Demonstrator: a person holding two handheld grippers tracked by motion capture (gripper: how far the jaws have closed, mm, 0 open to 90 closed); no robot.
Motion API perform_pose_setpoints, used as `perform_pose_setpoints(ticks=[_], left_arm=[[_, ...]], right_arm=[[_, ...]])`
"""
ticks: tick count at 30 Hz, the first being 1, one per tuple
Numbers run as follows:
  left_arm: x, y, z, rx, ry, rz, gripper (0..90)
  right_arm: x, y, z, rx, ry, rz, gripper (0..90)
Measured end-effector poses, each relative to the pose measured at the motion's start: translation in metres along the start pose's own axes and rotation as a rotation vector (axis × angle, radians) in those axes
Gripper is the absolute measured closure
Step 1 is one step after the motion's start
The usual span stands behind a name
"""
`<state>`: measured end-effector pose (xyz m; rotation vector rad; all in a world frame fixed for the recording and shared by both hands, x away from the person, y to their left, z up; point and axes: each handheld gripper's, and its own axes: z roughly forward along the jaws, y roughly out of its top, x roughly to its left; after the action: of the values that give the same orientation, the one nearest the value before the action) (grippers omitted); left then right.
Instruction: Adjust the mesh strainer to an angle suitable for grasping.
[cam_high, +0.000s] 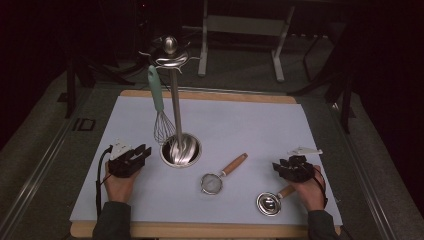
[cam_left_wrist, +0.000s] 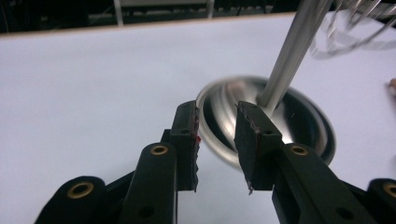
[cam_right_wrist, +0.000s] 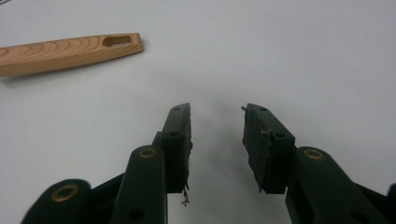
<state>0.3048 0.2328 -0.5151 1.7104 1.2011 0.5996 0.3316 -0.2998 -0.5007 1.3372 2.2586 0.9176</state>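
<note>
Left hand-held gripper (cam_left_wrist: 217, 140): we see its jaws apart, gripping nothing, low over the white surface (cam_high: 250, 125).
Stand base (cam_left_wrist: 299, 126): just ahead of it, pole upright.
Whisk (cam_high: 159, 107): hanging vertical, wires downward.
Right hand-held gripper (cam_right_wrist: 217, 140): jaws parted, empty; wooden handle (cam_right_wrist: 65, 52) ahead-left, lying crosswise.

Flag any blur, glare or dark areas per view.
High view: room around the table is near black; the white mat is evenly lit, sharp. Left gripper view: stand's bowl-shaped base and pole smeared by motion blur, glare on the bowl. Right gripper view: wooden handle soft, jaws sharper, faint shadow between them.
</note>
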Motion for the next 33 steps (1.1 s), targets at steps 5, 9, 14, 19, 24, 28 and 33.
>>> perform_pose_setpoints(ticks=[5,9,14,19,24,28,33], left_arm=[[0.006,-0.01,0.006,0.035,0.015,-0.024,69.6],[0.009,-0.014,0.01,0.054,0.033,-0.029,68.5],[0.012,-0.018,0.014,0.075,0.046,-0.046,68.2],[0.007,-0.018,0.015,0.086,0.079,-0.007,68.3],[0.006,-0.018,0.016,0.093,0.09,0.004,67.9],[0.006,-0.018,0.017,0.097,0.096,0.003,67.6],[0.005,-0.018,0.018,0.103,0.103,0.013,66.9]], right_arm=[[0.003,0.001,0.0,0.003,0.004,-0.014,61.8],[0.009,0.002,0.0,0.011,-0.002,-0.039,64.3],[0.018,0.007,0.001,0.024,-0.008,-0.08,69.6],[0.03,0.014,0.003,0.036,0.001,-0.131,76.5],[0.049,0.023,0.016,0.085,0.019,-0.197,81.8],[0.061,0.031,0.026,0.11,0.027,-0.225,82.1],[0.072,0.04,0.043,0.161,0.04,-0.257,82.9]])
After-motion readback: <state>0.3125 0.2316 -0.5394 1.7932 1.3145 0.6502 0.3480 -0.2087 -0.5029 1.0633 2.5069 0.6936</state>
